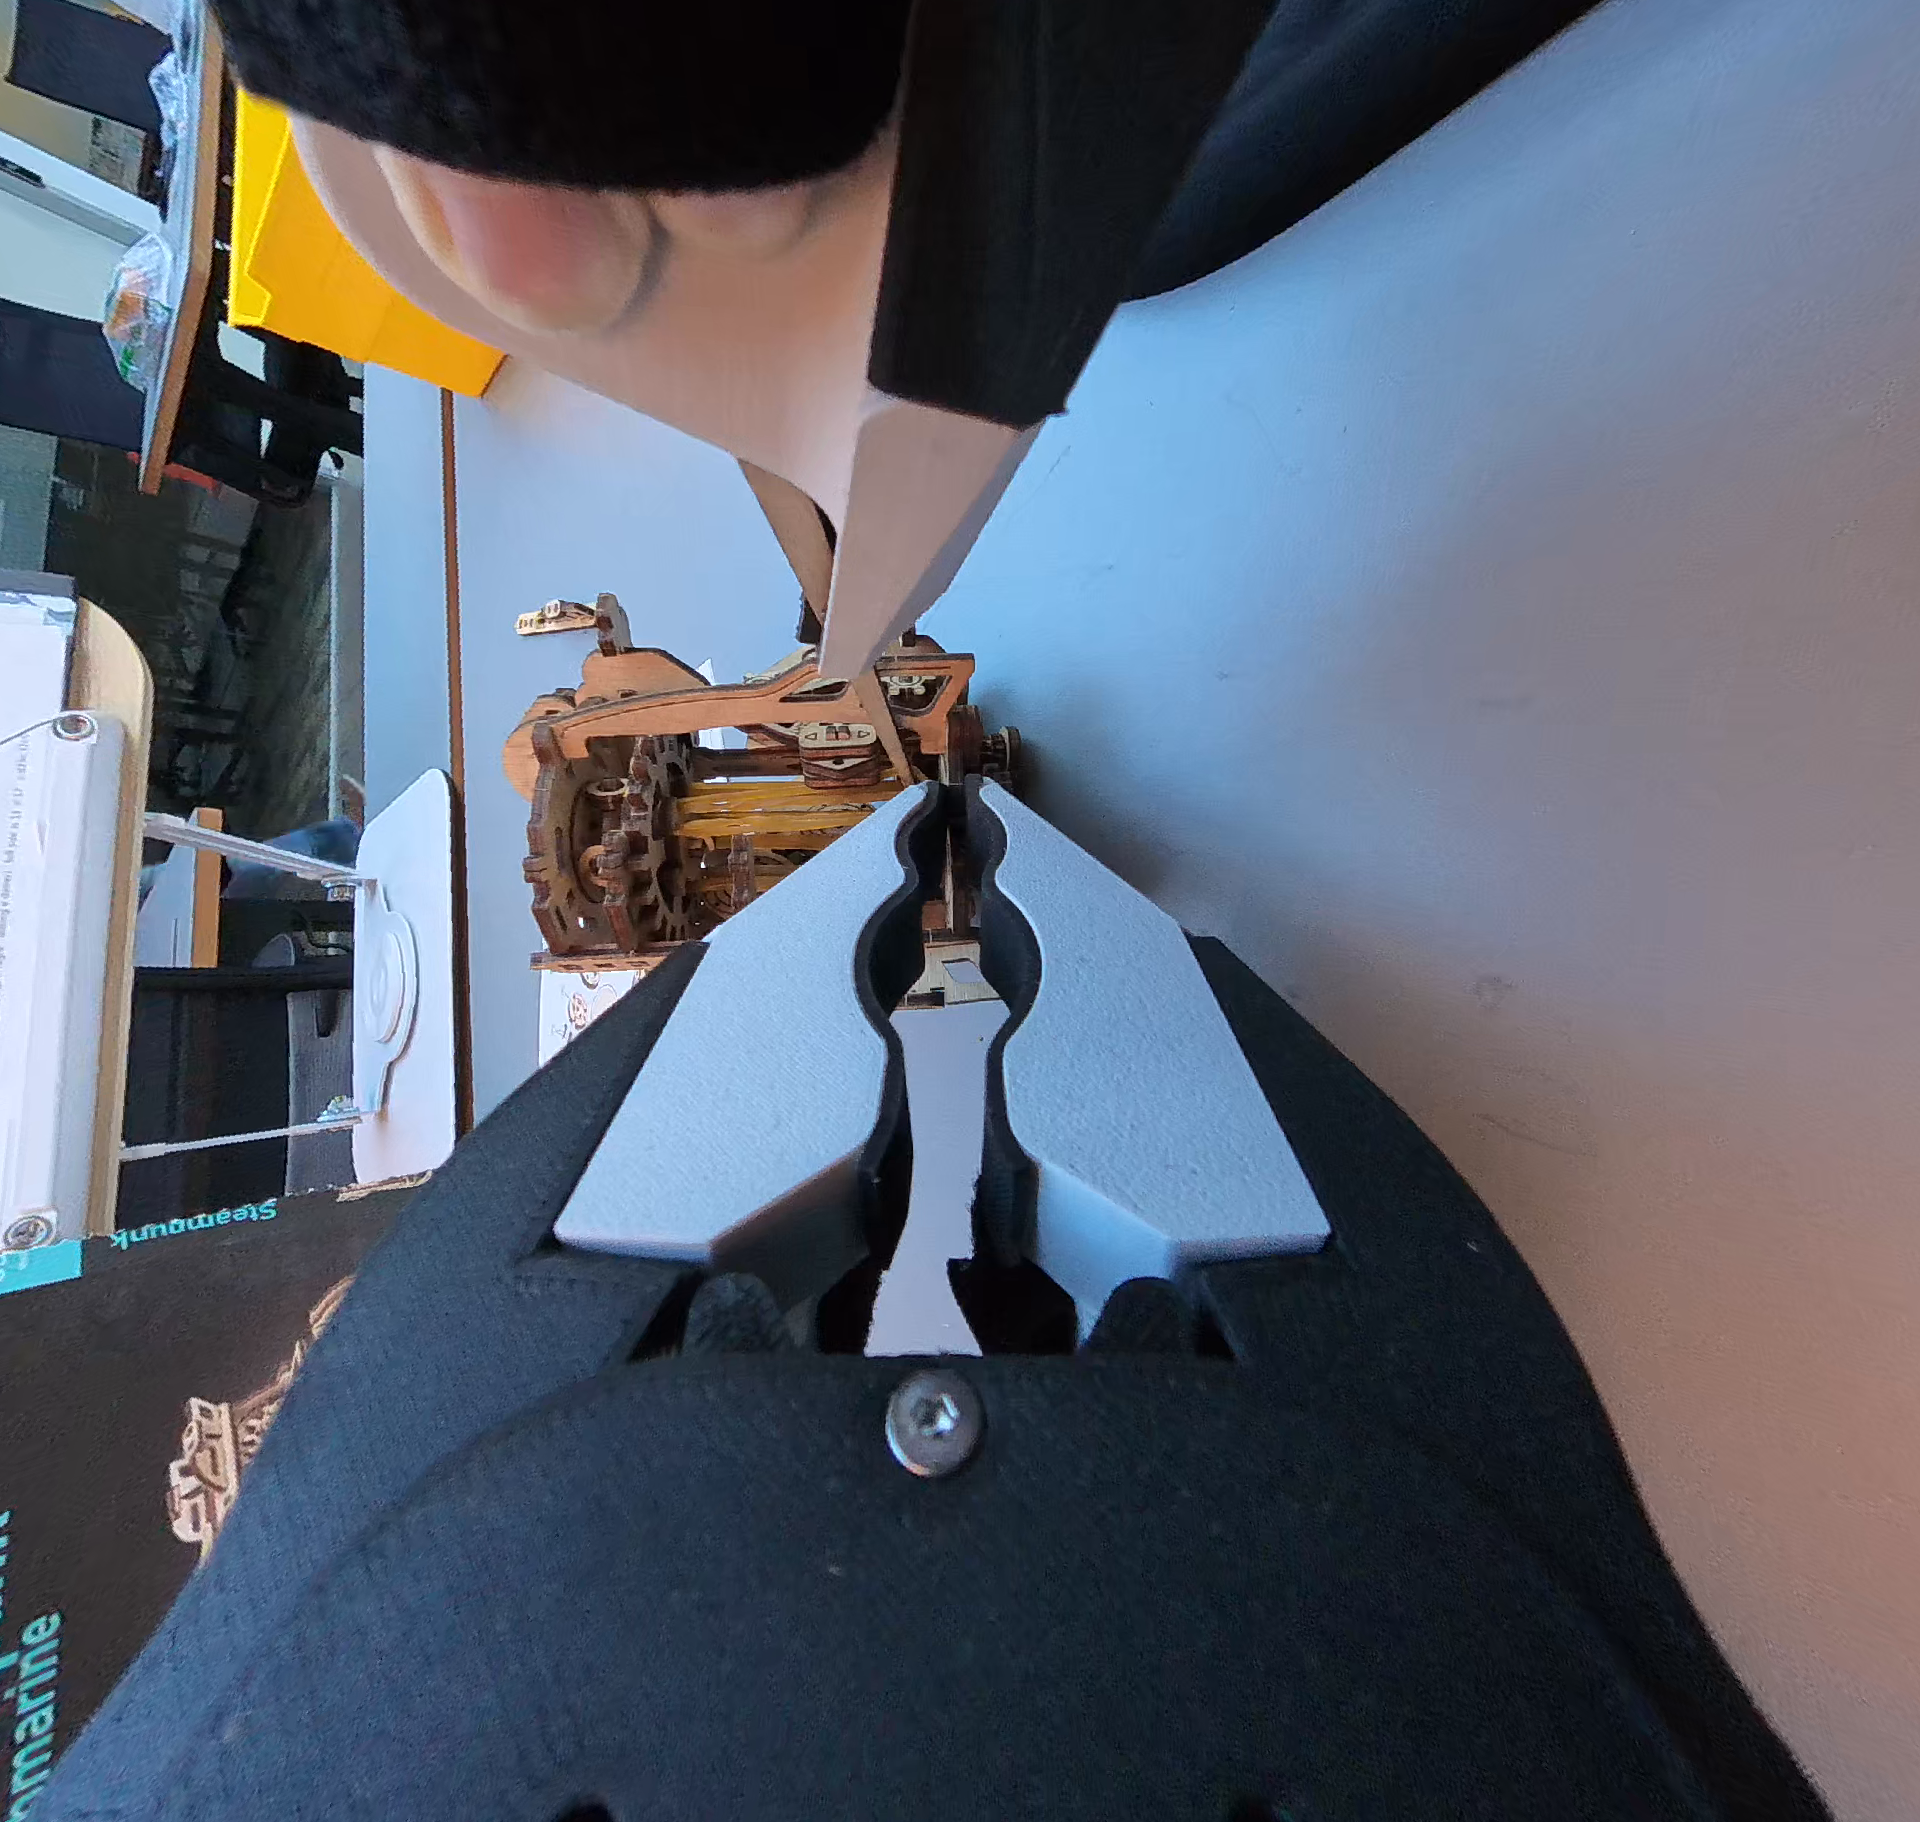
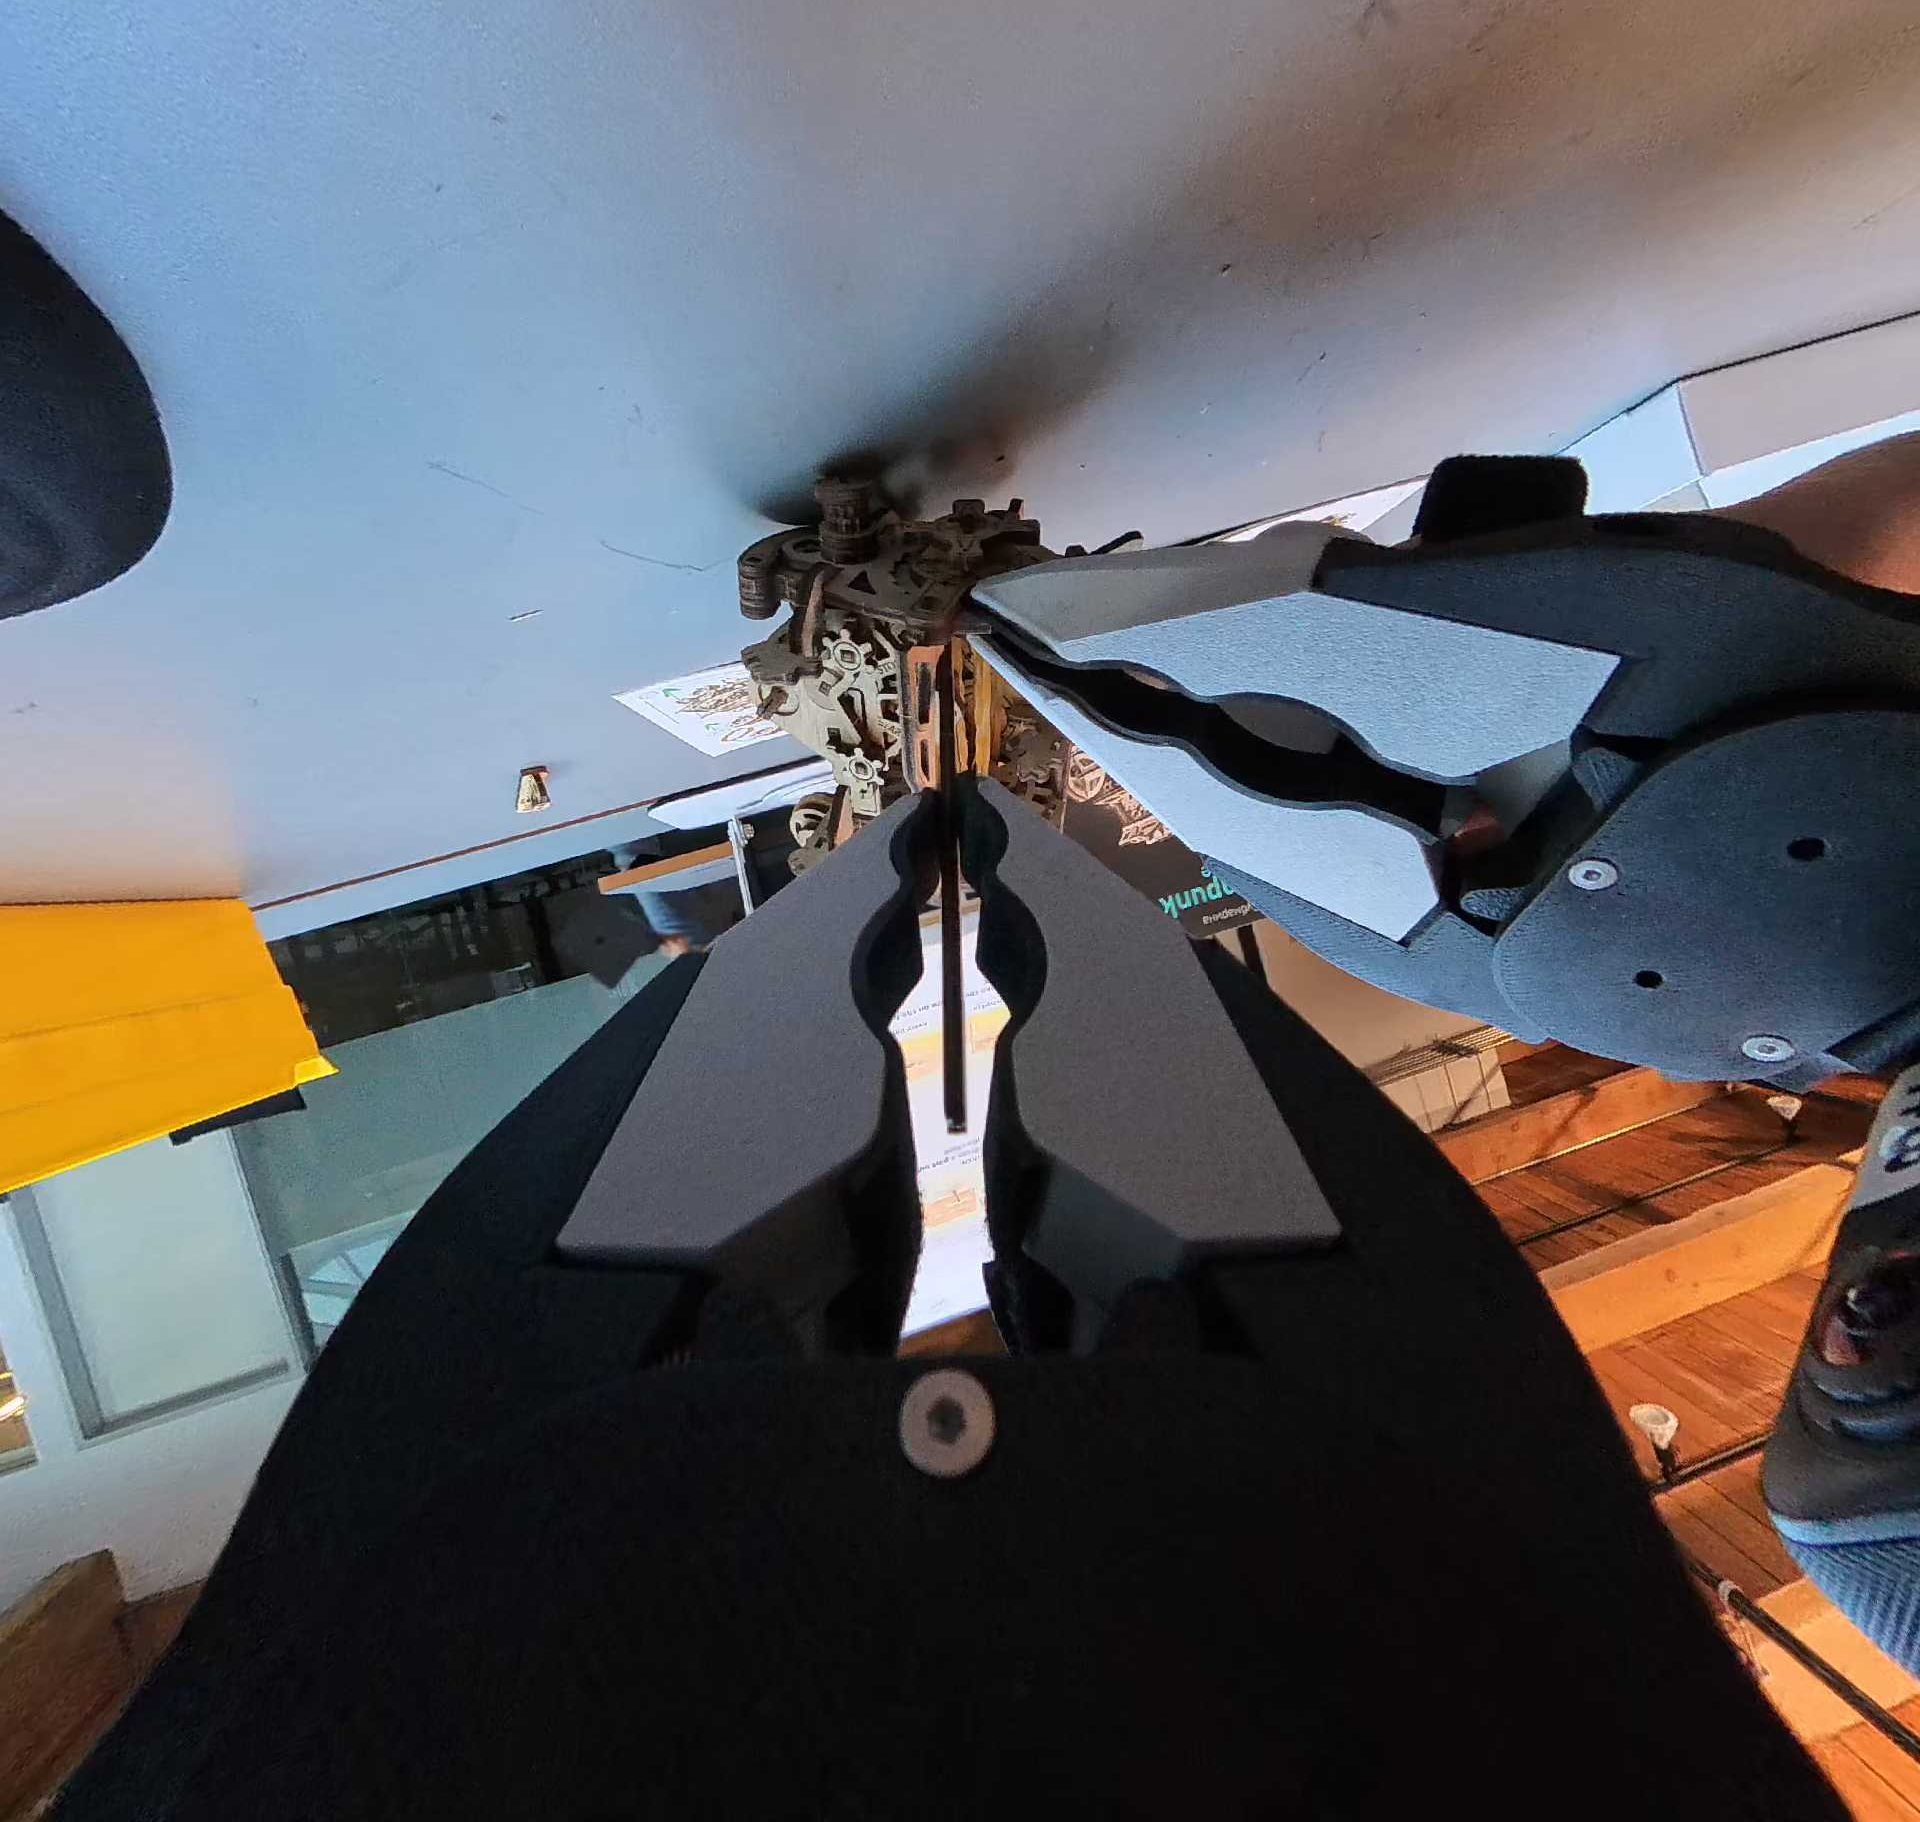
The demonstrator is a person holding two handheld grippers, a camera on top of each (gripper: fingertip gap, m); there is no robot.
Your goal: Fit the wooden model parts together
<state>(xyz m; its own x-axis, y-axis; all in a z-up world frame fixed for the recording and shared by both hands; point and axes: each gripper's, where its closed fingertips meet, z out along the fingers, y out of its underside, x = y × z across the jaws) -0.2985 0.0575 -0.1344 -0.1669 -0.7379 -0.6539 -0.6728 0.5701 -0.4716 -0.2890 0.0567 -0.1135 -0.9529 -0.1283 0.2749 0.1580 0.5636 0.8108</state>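
A wooden gear model (image 1: 665,816) stands on the white table (image 1: 1455,629). My left gripper (image 1: 954,796) has pale grey fingers and is shut on an edge of the model. In the right wrist view it reaches in from the right (image 2: 977,624) and clamps the model (image 2: 862,629). My right gripper (image 2: 948,796) is shut on a thin flat wooden part (image 2: 951,993), seen edge-on, whose far end touches the model. In the left wrist view the right gripper (image 1: 857,671) comes down from above onto the model's top, with the thin part (image 1: 888,733) below its tips.
A dark box with teal print (image 1: 156,1409) lies near the model and also shows in the right wrist view (image 2: 1174,868). A printed sheet (image 2: 707,707) and a small loose wooden piece (image 2: 533,788) lie on the table. A yellow object (image 2: 125,1024) sits past the table edge. A hand (image 1: 623,297) holds the right gripper. My left and right fingertips are right by each other.
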